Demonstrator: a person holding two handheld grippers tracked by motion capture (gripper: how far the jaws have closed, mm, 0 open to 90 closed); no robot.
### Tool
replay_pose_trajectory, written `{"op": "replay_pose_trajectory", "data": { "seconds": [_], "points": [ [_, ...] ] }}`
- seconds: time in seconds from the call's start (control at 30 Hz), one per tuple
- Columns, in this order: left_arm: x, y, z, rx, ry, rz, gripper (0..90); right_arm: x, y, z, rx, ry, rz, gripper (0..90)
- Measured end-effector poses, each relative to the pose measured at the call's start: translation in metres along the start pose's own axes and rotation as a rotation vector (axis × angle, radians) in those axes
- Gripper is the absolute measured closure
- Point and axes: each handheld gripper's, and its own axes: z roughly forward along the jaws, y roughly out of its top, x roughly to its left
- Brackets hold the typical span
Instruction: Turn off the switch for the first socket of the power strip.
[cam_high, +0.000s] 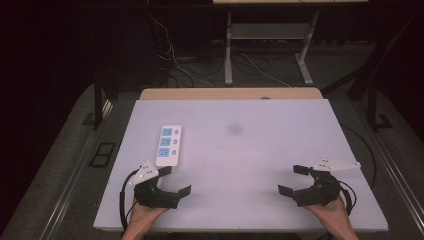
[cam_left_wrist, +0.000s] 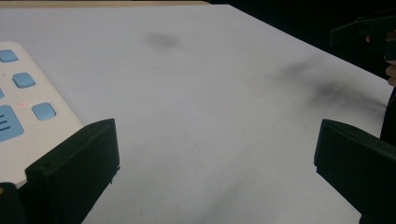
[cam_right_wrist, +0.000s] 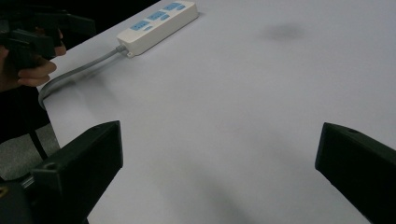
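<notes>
Hands (cam_high: 145, 216) enter at the near edge of a white surface (cam_high: 260, 150), each holding a set of black tongs. The left tongs (cam_high: 175, 180) sit at the near left with jaws spread wide and nothing between them; the left gripper view shows the two jaws far apart over bare white board. The right tongs (cam_high: 294, 179) sit at the near right, likewise released, jaws parted and empty, pointing toward the middle of the surface. A grey three-cornered plate (cam_high: 336, 163) rides on top of the right tongs, and a matching one (cam_high: 145, 172) tops the left.

Just beyond the left tongs lies a white power strip (cam_high: 168, 145) with blue sockets, set lengthwise from near to far on the left half of the surface. In the high view the upper left jaw reaches the strip's near end; whether it touches cannot be told. In the left gripper view the strip (cam_left_wrist: 28, 112) lies just behind the left-hand jaw. The right gripper view shows the strip (cam_right_wrist: 158, 24) well away across the board, its grey cord (cam_right_wrist: 77, 74) trailing off the near end toward the other hand (cam_right_wrist: 28, 70).

A faint dark smudge (cam_high: 235, 128) marks the surface past the middle. Behind the far edge run a strip of tan wood (cam_high: 230, 93), then loose cables (cam_high: 175, 70) and the white legs of a desk (cam_high: 229, 50) on dark floor.
</notes>
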Motion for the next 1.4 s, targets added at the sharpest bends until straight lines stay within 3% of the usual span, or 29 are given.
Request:
{"op": "replay_pose_trajectory", "data": {
  "seconds": [0.93, 1.4],
  "points": [
    [-0.0031, -0.0011, -0.0008, 0.022, -0.017, -0.006, 0.0, -0.0023, -0.0038, 0.0013, 0.034, 0.009, 0.013, 0.7],
    [-0.0094, 0.0045, -0.0031, 0.064, -0.05, 0.001, 0.0, -0.0033, -0.0046, 0.0009, 0.04, 0.006, 0.013, 0.7]
  ]
}}
